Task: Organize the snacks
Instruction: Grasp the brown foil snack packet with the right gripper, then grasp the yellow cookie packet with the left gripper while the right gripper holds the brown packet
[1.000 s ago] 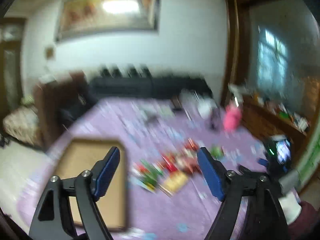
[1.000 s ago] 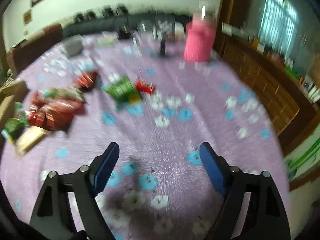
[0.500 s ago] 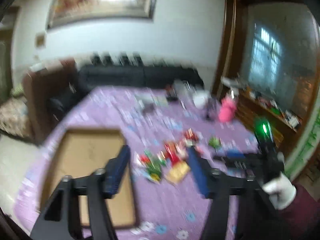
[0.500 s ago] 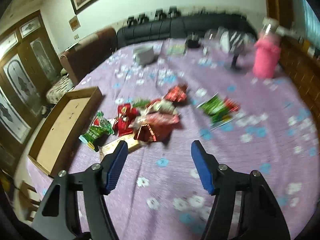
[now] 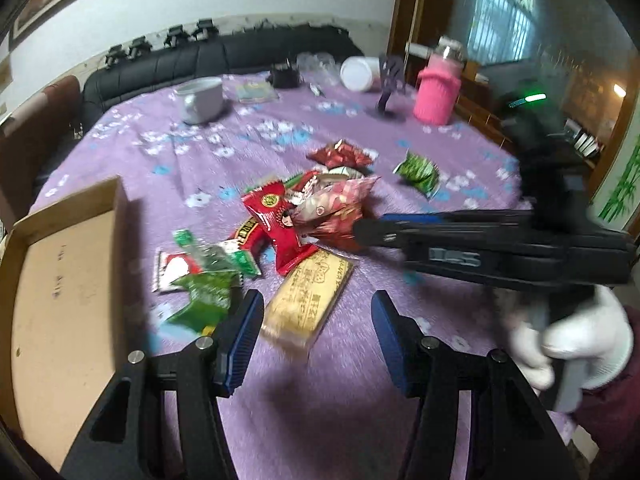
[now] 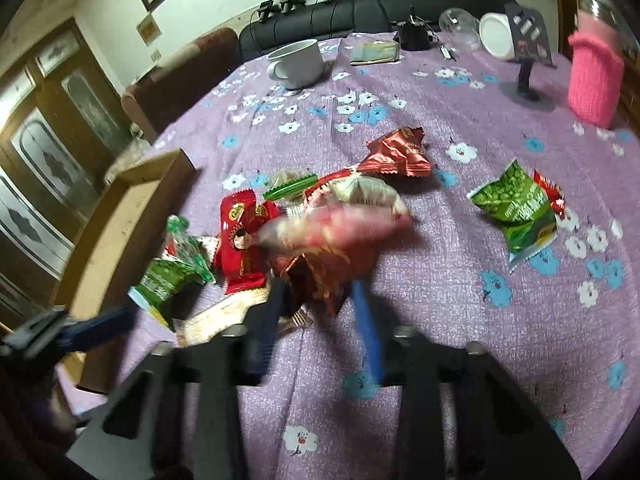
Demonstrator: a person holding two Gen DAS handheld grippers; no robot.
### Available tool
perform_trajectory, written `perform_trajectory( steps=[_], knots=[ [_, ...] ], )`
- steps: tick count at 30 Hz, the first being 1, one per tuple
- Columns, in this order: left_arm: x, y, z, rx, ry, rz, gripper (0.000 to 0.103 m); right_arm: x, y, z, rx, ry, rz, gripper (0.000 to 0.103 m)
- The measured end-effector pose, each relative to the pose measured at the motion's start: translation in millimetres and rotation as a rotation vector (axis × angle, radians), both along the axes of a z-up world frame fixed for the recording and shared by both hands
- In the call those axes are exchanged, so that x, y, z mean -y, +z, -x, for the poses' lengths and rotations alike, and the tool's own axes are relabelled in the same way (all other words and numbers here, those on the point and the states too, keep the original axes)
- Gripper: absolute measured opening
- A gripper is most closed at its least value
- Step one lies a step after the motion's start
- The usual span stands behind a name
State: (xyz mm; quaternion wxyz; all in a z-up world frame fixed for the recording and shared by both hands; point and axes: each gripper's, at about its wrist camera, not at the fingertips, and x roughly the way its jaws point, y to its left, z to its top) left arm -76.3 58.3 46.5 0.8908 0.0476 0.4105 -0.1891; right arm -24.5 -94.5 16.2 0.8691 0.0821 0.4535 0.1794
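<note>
A heap of snack packets lies mid-table: a red packet (image 5: 276, 216), a pink-red bag (image 5: 340, 208), green packets (image 5: 204, 284) and a yellow bar (image 5: 308, 300). A cardboard tray (image 5: 60, 300) sits at the left. My left gripper (image 5: 316, 332) is open, just short of the yellow bar. My right gripper (image 6: 320, 300) has its jaws narrowed around the bottom of the pink-red bag (image 6: 332, 232); motion blur hides whether they grip it. It also shows in the left wrist view (image 5: 372, 232), reaching in from the right.
A separate red packet (image 6: 400, 152) and a green packet (image 6: 516, 208) lie to the right of the heap. A white mug (image 6: 298, 64), a pink knitted bottle (image 6: 596, 80), a phone stand (image 6: 528, 60) and a white tub (image 6: 496, 38) stand at the back.
Both grippers moved down and in toward the snack heap. My right gripper's jaws went from wide open to narrow around the pink-red bag. The left stayed open.
</note>
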Motion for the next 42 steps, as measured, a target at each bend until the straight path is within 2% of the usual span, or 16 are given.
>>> perform_trajectory(
  steps=[3,5,6,7,8,10,12,14,16,18,21,23,26,31,36,42],
  knots=[
    [9.0,-10.3,-14.9,-0.021,-0.011,-0.036,0.056,11.1,0.4,6.2,0.038,-0.024,0.024,0.03],
    [18.3,-21.1,-24.2,-0.039,-0.014,-0.091,0.056,16.4,-0.1,7.6,0.038,-0.018,0.019,0.03],
    [22.1,-27.0,-28.4,-0.049,-0.015,-0.114,0.053,17.3,0.3,6.6,0.03,-0.002,0.014,0.03],
    [24.4,-29.6,-28.9,-0.048,-0.009,-0.141,0.039,16.7,1.9,6.3,0.027,0.019,0.021,0.03],
    [24.8,-29.0,-25.7,-0.042,0.003,-0.16,0.039,15.2,4.4,6.1,0.032,0.042,0.038,0.03],
    [18.6,-22.8,-18.2,-0.048,0.055,-0.144,0.038,12.1,10.7,6.1,0.063,0.117,0.088,0.03],
    [4.1,-7.6,5.8,-0.055,0.146,-0.099,0.038,15.3,12.2,8.7,0.107,0.191,0.087,0.03],
    [-13.1,16.2,42.2,-0.062,0.208,-0.032,0.038,24.6,9.6,16.8,0.151,0.239,0.04,0.029],
    [-27.1,41.6,74.2,-0.013,0.292,-0.035,0.039,38.0,0.7,27.0,0.179,0.258,0.004,0.029],
    [-46.9,71.9,113.1,0.057,0.415,0.001,0.04,51.5,-9.6,25.4,0.096,0.256,-0.08,0.029],
    [-66.7,103.3,159.1,0.152,0.555,0.049,0.047,62.0,-11.3,22.8,0.077,0.256,-0.136,0.029],
    [-71.3,117.1,185.2,0.202,0.629,0.022,0.047,62.2,-12.3,21.2,0.068,0.257,-0.147,0.029],
    [-76.3,124.6,213.9,0.232,0.685,-0.024,0.047,58.4,-12.3,22.4,0.068,0.274,-0.142,0.029],
    [-79.0,126.8,233.6,0.232,0.718,-0.091,0.047,57.7,-12.8,24.0,0.066,0.272,-0.144,0.029],
    [-78.7,131.4,233.6,0.25,0.722,-0.078,0.049,59.4,-13.2,23.5,0.061,0.266,-0.149,0.03],
    [-62.9,115.3,202.0,0.214,0.61,-0.076,0.051,61.9,-14.9,17.7,0.033,0.27,-0.171,0.03]
  ],
)
